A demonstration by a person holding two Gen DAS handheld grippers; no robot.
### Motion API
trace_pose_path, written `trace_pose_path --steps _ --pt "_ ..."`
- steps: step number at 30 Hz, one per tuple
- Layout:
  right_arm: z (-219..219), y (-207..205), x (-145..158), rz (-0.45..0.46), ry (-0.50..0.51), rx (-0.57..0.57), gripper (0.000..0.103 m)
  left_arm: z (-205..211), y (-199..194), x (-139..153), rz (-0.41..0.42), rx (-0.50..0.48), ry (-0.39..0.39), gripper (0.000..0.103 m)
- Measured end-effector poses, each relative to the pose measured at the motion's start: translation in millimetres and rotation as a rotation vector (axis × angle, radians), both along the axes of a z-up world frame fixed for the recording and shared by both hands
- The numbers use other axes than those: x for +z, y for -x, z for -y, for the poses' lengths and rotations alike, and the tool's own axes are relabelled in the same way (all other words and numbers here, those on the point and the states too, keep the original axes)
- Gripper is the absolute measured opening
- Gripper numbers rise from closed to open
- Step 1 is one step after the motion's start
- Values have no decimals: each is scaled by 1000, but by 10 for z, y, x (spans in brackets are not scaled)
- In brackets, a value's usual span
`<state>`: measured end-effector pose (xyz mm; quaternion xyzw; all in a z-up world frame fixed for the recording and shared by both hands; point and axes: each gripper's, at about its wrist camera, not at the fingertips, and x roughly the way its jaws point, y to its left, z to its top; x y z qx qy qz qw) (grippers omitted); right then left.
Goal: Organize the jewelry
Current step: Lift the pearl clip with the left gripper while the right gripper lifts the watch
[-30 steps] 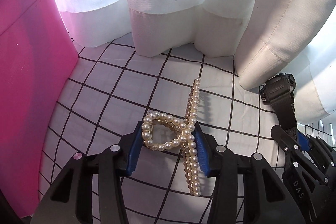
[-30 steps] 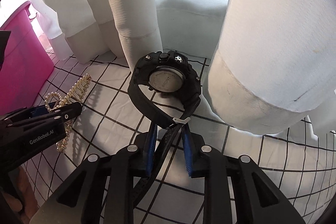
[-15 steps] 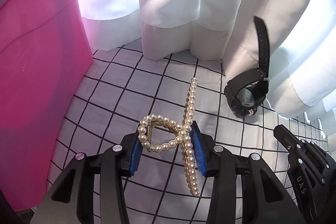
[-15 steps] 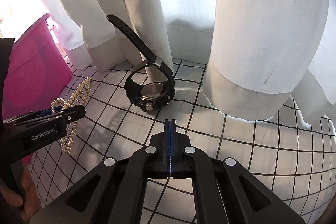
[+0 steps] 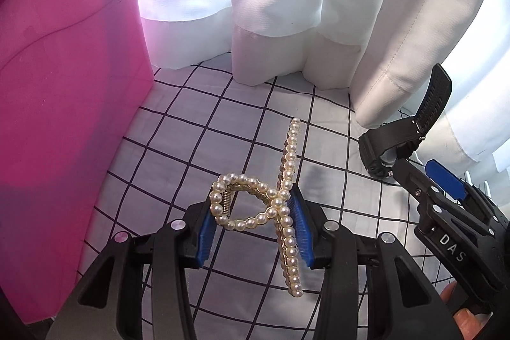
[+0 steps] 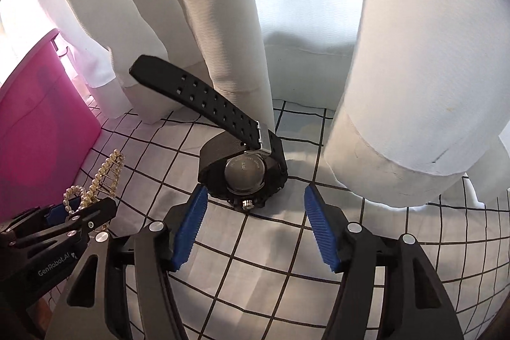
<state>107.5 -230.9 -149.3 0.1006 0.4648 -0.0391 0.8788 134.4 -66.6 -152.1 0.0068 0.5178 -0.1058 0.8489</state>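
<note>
From the left wrist camera, the left tongs (image 5: 255, 228) are clamped on a pearl hair claw (image 5: 271, 206), its blue pads pressing the looped end on either side while the long beaded bar runs out ahead and back past the pads, lifted clear of the surface. Below lies a white cloth with a black grid (image 5: 197, 129) covering the tabletop, creased in places. A pink plastic bin (image 5: 63, 117) stands at the left edge of the cloth, its wall rising high. White curtains (image 5: 287, 5) hang along the far side, their hemmed folds resting on the cloth, bright with daylight behind them. At the right, the right tongs (image 5: 427, 177) reach toward a black wristwatch (image 5: 392, 142) sitting at the foot of a curtain fold. From the right wrist camera, the right tongs (image 6: 255, 228) have just been opening and now stand wide apart with nothing between the pads; the wristwatch (image 6: 245, 168) rests on the grid cloth (image 6: 382, 260) just beyond them, case back facing the camera, strap buckled into a loop with its free end sticking up to the left. The curtains (image 6: 398, 69) crowd close behind it. At the far left the pink bin (image 6: 38, 123) shows again, and the left tongs (image 6: 76, 206) hold the pearl hair claw (image 6: 102, 177).
</note>
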Motion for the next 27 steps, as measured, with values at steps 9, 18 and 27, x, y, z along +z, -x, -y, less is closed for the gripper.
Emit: trace_pose_path --steps 9,18,27 --pt "-235 -395 -273 -49 61 -10 67 -69 -100 -44 -16 17 4 41" --pt "-259 -668 -389 -35 82 -40 69 -85 -174 -100 -31 19 6 41" --pt "-156 -539 -381 29 58 -57 68 -85 -194 -131 -36 17 7 41"
